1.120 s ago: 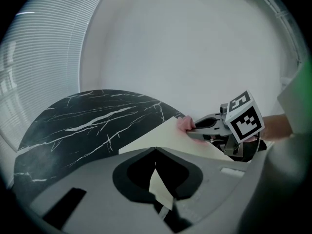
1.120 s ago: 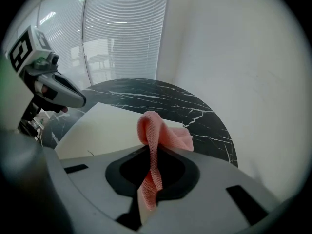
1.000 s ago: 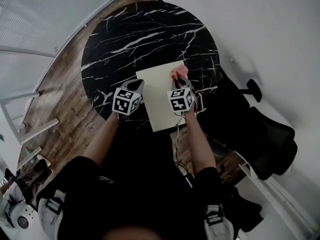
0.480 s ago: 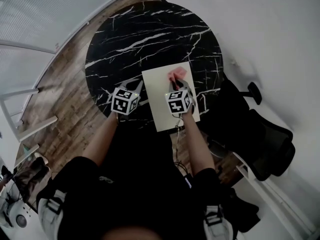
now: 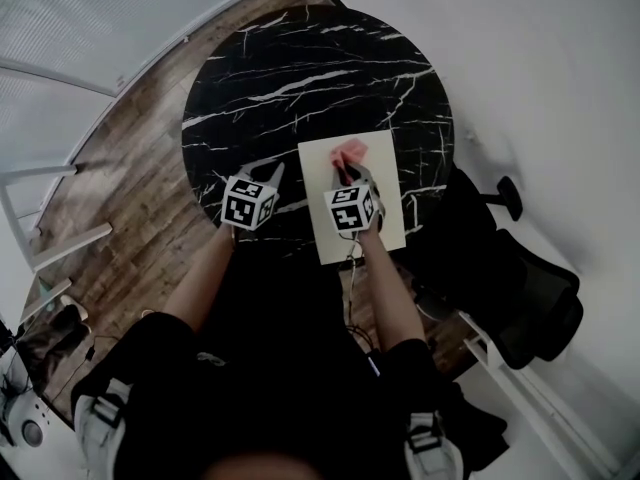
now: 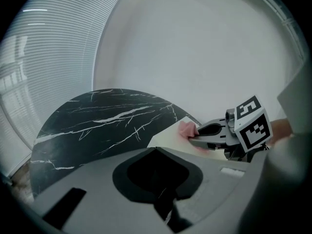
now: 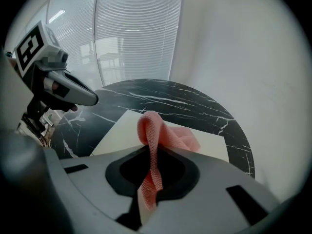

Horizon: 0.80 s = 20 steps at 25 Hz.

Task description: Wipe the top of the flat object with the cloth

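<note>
A cream flat board (image 5: pixel 385 203) lies on the near right part of a round black marble table (image 5: pixel 300 78). My right gripper (image 5: pixel 347 174) is over the board's far half, shut on a pink cloth (image 5: pixel 352 152) that bunches out ahead of it onto the board. In the right gripper view the cloth (image 7: pixel 155 130) rises from between the jaws and droops onto the board (image 7: pixel 119 128). My left gripper (image 5: pixel 272 175) hovers over the marble just left of the board, holding nothing and looking shut. The left gripper view shows the right gripper (image 6: pixel 207 136) and the cloth (image 6: pixel 186 128).
A black office chair (image 5: pixel 520 288) stands right of the table, close to the board's side. Wood floor (image 5: pixel 120 198) and a white frame (image 5: pixel 50 238) lie to the left. A cable (image 5: pixel 350 278) hangs from the right gripper toward the person.
The right gripper has dragged the cloth from the board's far right corner leftward toward the middle of its far edge. The left gripper has stayed beside the board.
</note>
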Available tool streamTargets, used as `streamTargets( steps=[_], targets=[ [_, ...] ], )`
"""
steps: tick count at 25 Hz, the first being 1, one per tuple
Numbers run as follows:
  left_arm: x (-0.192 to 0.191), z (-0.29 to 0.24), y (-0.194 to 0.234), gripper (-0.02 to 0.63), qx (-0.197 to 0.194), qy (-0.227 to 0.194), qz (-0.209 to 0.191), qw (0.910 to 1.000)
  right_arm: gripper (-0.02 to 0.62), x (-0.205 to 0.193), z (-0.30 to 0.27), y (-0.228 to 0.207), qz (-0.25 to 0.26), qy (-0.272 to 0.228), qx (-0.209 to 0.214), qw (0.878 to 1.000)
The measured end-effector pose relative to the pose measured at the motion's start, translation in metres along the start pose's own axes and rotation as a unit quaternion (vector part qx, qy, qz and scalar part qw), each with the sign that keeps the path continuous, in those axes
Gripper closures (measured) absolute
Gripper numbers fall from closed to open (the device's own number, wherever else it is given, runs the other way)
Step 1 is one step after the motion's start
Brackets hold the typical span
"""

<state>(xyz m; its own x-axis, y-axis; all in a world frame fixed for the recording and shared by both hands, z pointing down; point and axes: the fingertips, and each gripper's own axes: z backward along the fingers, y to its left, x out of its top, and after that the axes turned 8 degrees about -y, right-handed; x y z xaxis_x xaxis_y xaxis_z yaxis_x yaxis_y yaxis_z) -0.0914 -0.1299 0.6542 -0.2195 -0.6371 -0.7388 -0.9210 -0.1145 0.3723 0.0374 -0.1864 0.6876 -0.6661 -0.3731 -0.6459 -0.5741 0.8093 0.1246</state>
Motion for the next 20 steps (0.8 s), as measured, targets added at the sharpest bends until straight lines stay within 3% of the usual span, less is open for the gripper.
streamTargets(
  steps=[20],
  targets=[
    [-0.005, 0.028, 0.041, 0.606, 0.009, -0.008, 0.016, 0.9998, 0.578, 0.02, -0.012, 0.052, 0.021, -0.001, 0.018, 1.0]
  ],
)
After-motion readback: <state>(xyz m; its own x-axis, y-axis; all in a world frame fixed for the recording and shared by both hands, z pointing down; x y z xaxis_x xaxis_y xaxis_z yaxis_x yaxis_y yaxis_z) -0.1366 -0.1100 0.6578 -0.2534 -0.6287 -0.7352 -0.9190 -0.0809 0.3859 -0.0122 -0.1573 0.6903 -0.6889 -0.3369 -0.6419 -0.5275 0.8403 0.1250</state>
